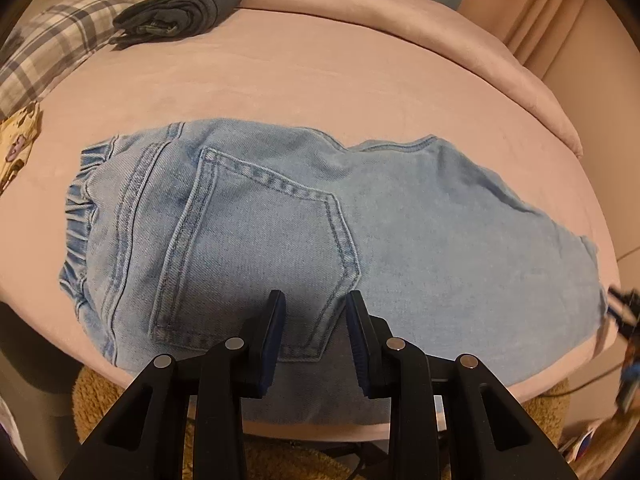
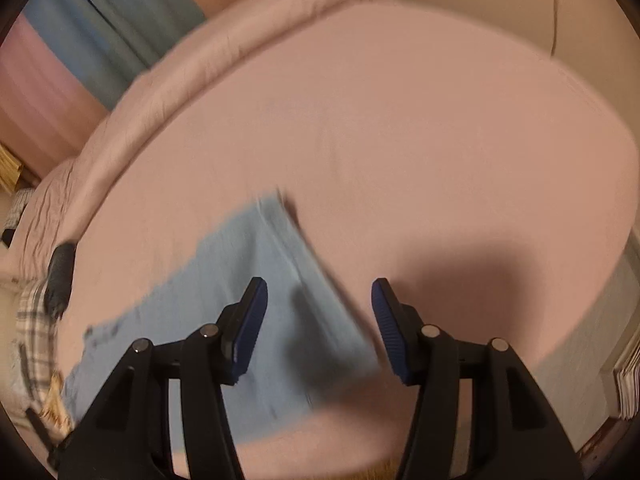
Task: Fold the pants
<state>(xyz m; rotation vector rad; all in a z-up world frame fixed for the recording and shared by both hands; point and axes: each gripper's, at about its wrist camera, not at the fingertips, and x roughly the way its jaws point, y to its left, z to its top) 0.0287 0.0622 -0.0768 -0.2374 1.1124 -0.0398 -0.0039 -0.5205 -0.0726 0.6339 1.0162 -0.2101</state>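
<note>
Light blue denim pants lie folded flat on the pink bed, back pocket up, elastic waistband at the left. My left gripper is open and empty, hovering over the near edge of the pants by the pocket's lower corner. In the blurred right wrist view, the pants show as a blue strip from lower left to centre. My right gripper is open and empty above the folded right end of the pants. The right gripper also shows blurred at the right edge of the left wrist view.
A folded dark garment lies at the back left of the bed beside a plaid pillow. A yellow patterned cloth lies at the left edge. A brown fuzzy rug is on the floor below. Blue curtains hang behind the bed.
</note>
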